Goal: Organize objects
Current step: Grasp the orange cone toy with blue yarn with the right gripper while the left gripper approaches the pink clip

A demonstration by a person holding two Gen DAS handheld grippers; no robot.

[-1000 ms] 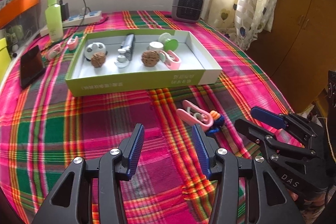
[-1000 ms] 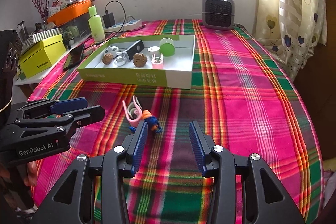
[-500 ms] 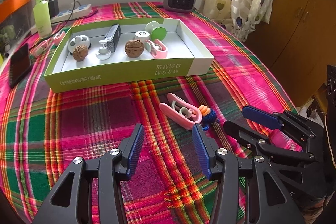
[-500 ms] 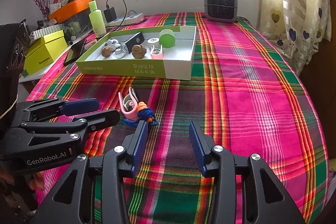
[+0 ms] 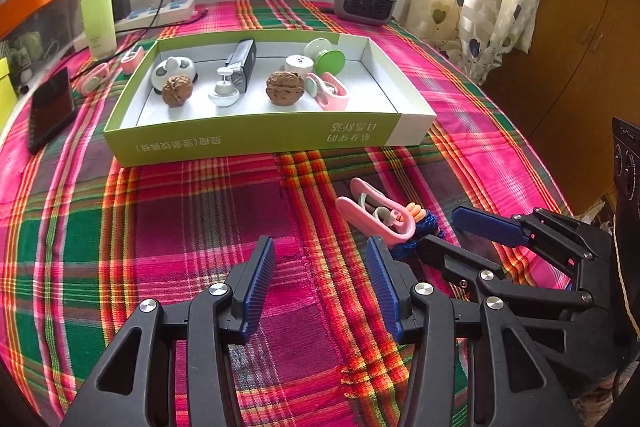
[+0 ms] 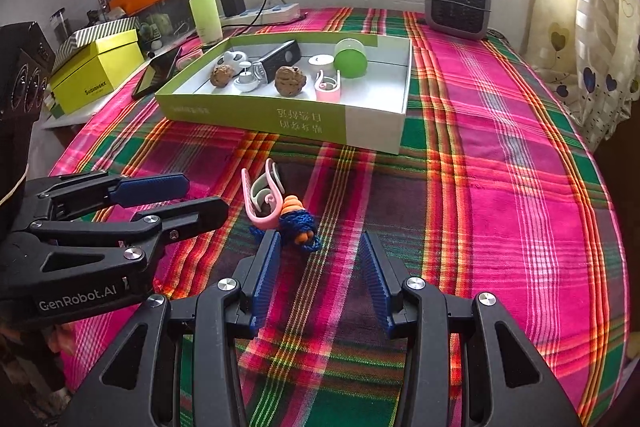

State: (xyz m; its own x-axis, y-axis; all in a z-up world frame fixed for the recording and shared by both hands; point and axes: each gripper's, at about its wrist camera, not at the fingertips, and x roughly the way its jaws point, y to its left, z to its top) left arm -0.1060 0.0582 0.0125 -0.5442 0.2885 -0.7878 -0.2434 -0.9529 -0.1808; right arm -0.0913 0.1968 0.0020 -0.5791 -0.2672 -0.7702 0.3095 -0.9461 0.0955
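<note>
Left gripper: bottom centre of the left wrist view, jaws parted, nothing between the blue pads, only plaid cloth beneath. In the right wrist view it enters from the left edge, fingers pointing right, tips near the pink clip.
Right gripper: bottom centre of the right wrist view, jaws released, grasping nothing; bare cloth shows between the pads. Its left pad sits just beside the blue knitted toy. In the left wrist view it comes in from the lower right, tips near the same toy.
Pink clip: lying on the cloth at centre left of the right wrist view, in front of the box, touching the toy.
Blue knitted toy: small, blue with orange ends, just below and right of the pink clip, loose on the cloth.
Box: shallow, green with one white end and a white inside, in the upper middle of both views, well apart from the clip and toy.
Box contents: two walnuts, a white earbud case, a small white pump top, a dark rectangular gadget, a white cap, a green disc and a second pink clip.
Worktop: covered in pink, green and orange plaid cloth.
Far edge: a grey heater at upper right, a green bottle and a power strip at upper left.
Left side: a dark phone and a yellow box.
</note>
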